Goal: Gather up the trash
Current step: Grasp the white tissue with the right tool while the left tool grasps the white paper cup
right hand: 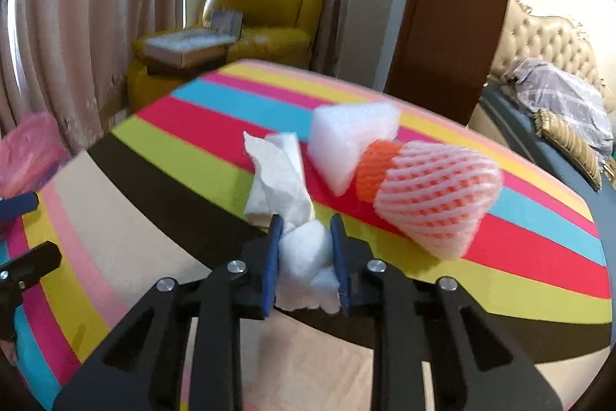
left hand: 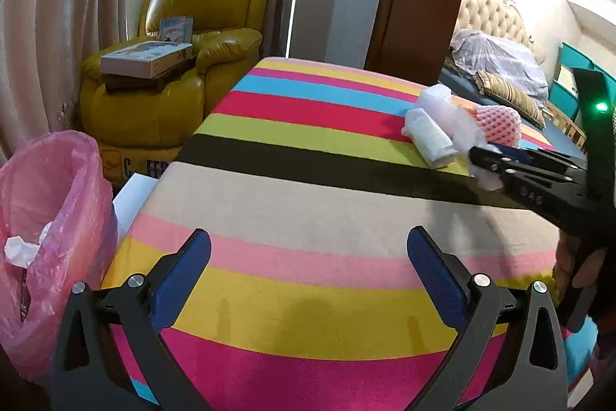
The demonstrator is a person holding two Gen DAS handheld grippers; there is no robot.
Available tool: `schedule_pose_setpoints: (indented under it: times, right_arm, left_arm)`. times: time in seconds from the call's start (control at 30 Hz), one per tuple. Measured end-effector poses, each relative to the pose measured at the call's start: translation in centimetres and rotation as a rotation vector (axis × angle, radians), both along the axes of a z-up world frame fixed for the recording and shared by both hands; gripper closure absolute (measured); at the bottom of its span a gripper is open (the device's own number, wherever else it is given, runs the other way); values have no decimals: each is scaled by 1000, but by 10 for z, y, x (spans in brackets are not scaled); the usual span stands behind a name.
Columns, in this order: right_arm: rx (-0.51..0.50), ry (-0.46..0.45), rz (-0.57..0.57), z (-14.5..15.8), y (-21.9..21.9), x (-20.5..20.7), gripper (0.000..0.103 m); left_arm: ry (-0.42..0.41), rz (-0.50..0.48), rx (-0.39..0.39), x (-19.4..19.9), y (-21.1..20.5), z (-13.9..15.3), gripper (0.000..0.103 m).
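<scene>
Pinching only one end of the crumpled tissue (right hand: 287, 180), the right tool (right hand: 306, 257) could let it slip before reaching the pink bin bag (left hand: 50, 218) off the tabletop's (left hand: 308, 203) edge; the left tool (left hand: 308, 268) hangs spread, empty.

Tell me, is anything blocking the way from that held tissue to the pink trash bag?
Nothing visible does. The right tool grips the tissue; between it and the pink bag lies only bare striped tabletop. The left tool hovers open nearby.
</scene>
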State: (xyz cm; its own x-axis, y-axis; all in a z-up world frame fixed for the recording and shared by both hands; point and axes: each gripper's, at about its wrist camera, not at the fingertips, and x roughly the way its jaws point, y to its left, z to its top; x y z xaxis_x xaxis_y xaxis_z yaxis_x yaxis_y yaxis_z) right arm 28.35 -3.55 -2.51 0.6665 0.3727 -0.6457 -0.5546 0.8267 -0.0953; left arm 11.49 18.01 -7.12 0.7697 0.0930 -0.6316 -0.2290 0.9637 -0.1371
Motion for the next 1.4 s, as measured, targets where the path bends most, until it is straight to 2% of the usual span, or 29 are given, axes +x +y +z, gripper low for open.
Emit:
schedule_pose_setpoints:
  times: [0.13, 0.2, 0.33, 0.43, 0.6, 0.73, 0.87, 1.0, 1.1, 1.17, 1.27, 1.4]
  right_arm:
    - [43, -45, -52, 8, -24, -10, 81]
    - [58, -70, -95, 11, -40, -13, 81]
    - [77, -98, -175, 13, -75, -14, 81]
    - [104, -98, -217, 14, -101, -13, 81]
    - [144, -107, -258, 13, -131, -13, 81]
    - [185, -103, -264, 13, -140, -13, 81]
    - [175, -122, -242, 13, -135, -18, 80]
    - [174, -131, -228, 14, -135, -21, 80]
    - [177, -123, -223, 13, -135, -20, 80]
    - [175, -121, -222, 13, -135, -19, 80]
    - [168, -124, -219, 12, -136, -21, 80]
    - [164, -123, -219, 14, -135, -21, 80]
  left_arm:
    - [-9, -27, 38, 4, -12, 7, 7]
    - [-16, -54, 29, 13, -21, 14, 7]
    - [-48, -78, 65, 48, -47, 29, 7]
    - [-20, -107, 76, 84, -66, 26, 7]
    - [35, -86, 47, 143, -87, 16, 7]
    - [69, -60, 100, 171, -97, 13, 9]
    - [126, -66, 125, 189, -107, 7, 23]
    - [182, -47, 120, 195, -107, -3, 27]
    - [182, -44, 92, 194, -102, -4, 37]
    - [191, -65, 87, 192, -103, -8, 57]
    - [183, -90, 93, 186, -105, -7, 62]
    - [130, -116, 98, 167, -108, -1, 63]
